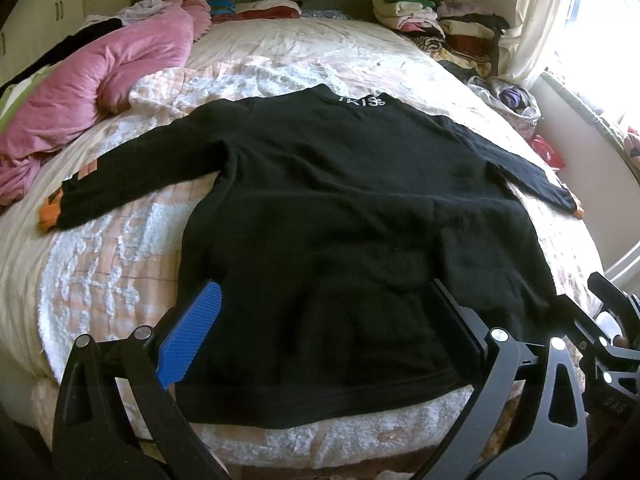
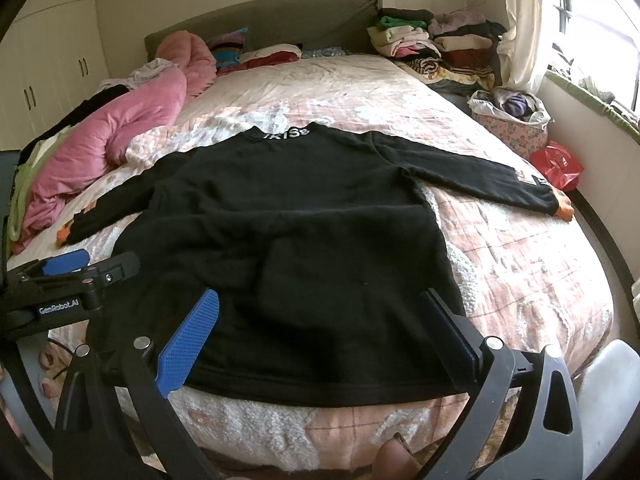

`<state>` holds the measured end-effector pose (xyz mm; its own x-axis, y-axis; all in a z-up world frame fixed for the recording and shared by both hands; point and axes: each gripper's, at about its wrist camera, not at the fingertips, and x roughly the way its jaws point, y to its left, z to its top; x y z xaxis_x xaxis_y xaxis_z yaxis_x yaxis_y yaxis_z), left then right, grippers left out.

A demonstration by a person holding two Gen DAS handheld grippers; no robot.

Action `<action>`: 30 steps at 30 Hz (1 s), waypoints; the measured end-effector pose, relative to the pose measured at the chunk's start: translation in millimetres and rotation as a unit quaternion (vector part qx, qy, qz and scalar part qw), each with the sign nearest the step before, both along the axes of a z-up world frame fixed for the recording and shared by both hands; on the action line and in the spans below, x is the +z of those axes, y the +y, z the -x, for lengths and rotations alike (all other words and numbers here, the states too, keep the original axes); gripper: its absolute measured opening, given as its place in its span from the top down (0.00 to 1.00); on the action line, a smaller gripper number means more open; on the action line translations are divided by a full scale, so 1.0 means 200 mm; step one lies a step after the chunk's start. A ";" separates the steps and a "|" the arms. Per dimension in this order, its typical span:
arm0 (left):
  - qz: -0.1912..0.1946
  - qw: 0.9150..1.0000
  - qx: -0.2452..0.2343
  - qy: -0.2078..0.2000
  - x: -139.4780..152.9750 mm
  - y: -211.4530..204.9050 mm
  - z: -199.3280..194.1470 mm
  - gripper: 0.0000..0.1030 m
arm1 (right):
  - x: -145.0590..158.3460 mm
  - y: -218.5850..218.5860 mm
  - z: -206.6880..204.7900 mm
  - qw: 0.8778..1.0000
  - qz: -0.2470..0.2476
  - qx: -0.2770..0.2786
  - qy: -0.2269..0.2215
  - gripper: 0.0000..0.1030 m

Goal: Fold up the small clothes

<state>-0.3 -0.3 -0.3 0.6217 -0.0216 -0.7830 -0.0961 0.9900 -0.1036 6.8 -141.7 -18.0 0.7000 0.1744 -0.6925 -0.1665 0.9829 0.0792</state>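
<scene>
The black long-sleeved knit sweater with white collar lettering (image 1: 340, 216) (image 2: 280, 216) is spread flat, apparently back side up, on the bed covered by a pink-and-white checked quilt (image 1: 300, 60) (image 2: 520, 240). Its hem lies at the near edge of the mattress and both sleeves are stretched outward, each ending in an orange cuff (image 1: 50, 216) (image 2: 564, 210). The left tongs (image 1: 320, 324) are held wide open over the hem, nothing being gripped; the right tongs (image 2: 320, 328) are likewise spread open and empty above the same hem.

Because the hem sits at the mattress edge, the garment could be dragged off the bed if it is pulled toward the person. Quilt fabric could be pinched together with the knit, since the textured cover lies directly beneath. The thick knit may bunch if only 1 layer is caught, leaving a crooked fold.

The inner pad of each right-hand finger is seen edge-on and cannot be judged. The left cuff is partly tucked under its sleeve. The sweater's front is hidden. The pink crumpled duvet (image 1: 92, 92) and the pile of folded clothes (image 1: 436, 20) lie well apart from it; their contents are hard to make out.
</scene>
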 end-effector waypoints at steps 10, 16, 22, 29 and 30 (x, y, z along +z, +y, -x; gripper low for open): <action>-0.001 1.000 -0.003 0.000 0.01 0.00 -0.01 0.08 | 0.00 -0.01 0.00 1.000 0.002 0.000 -0.001 0.04; -0.002 1.000 -0.002 0.000 0.02 0.00 -0.01 0.08 | 0.01 -0.02 -0.01 1.000 0.005 0.001 -0.003 0.04; -0.002 1.000 -0.003 -0.001 0.03 0.00 -0.02 0.08 | 0.01 -0.02 -0.01 1.000 0.007 0.003 -0.003 0.04; -0.002 1.000 -0.002 0.000 0.04 0.01 -0.03 0.08 | 0.02 0.00 -0.01 1.000 0.007 0.003 -0.003 0.04; -0.002 1.000 -0.002 0.000 0.04 0.01 -0.04 0.08 | 0.02 0.00 -0.01 1.000 0.008 0.003 -0.004 0.04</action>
<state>7.6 0.9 8.2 0.6215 -0.0206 -0.7831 -0.0927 0.9907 -0.0997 9.7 -141.6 -13.2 0.7040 0.1680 -0.6901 -0.1733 0.9829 0.0625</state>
